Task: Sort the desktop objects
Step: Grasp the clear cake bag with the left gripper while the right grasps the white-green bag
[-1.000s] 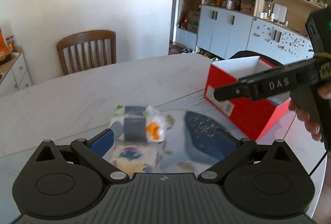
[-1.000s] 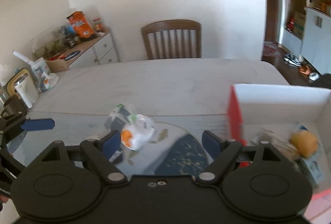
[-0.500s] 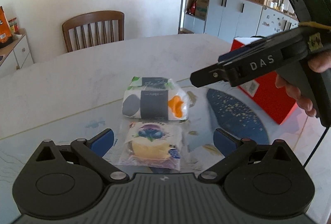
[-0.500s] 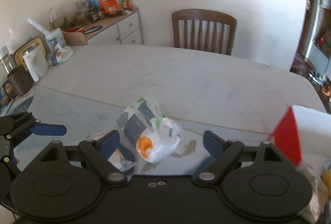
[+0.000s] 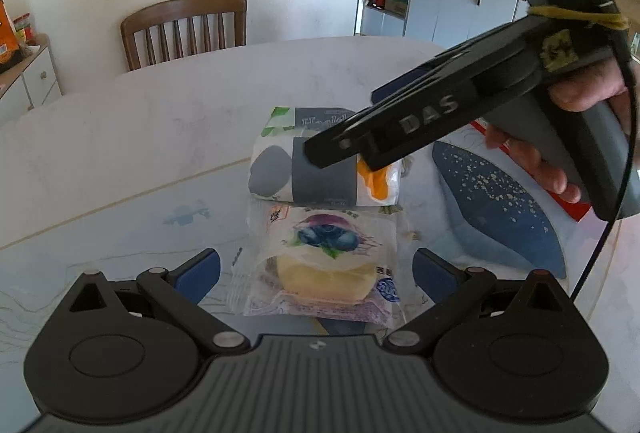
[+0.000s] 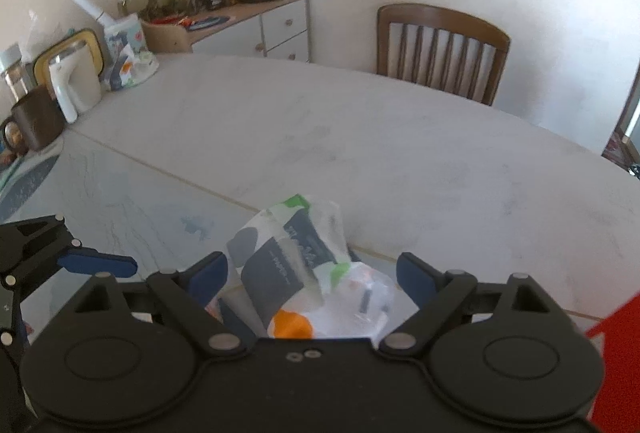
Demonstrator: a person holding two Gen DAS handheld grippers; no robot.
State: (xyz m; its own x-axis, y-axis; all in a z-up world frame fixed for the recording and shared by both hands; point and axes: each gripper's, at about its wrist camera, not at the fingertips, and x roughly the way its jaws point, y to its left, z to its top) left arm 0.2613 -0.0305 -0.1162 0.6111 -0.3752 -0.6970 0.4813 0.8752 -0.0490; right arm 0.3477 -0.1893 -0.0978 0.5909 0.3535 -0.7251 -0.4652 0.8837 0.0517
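A clear packet with a yellow cake and a blueberry picture point(image 5: 320, 261) lies flat on the table, between the spread fingers of my left gripper point(image 5: 316, 267), which is open and does not touch it. Just behind it sits a white, grey and orange wrapped packet point(image 5: 296, 169). My right gripper point(image 5: 348, 143), held by a hand, reaches over that packet from the right. In the right wrist view the packet point(image 6: 288, 265) lies between the wide-set jaws of the open right gripper point(image 6: 312, 269), pads clear of it. One blue left fingertip point(image 6: 96, 263) shows at the left.
A red box point(image 6: 616, 353) stands at the right edge of the table, beside a dark blue speckled patch point(image 5: 492, 209). A wooden chair point(image 6: 440, 53) is at the far side. A mug point(image 6: 36, 121) and a white kettle point(image 6: 76, 85) crowd the far left corner.
The right gripper has swung left from the red box to over the white packet, which now sits between its jaws. The left gripper has sunk closer to the blueberry packet.
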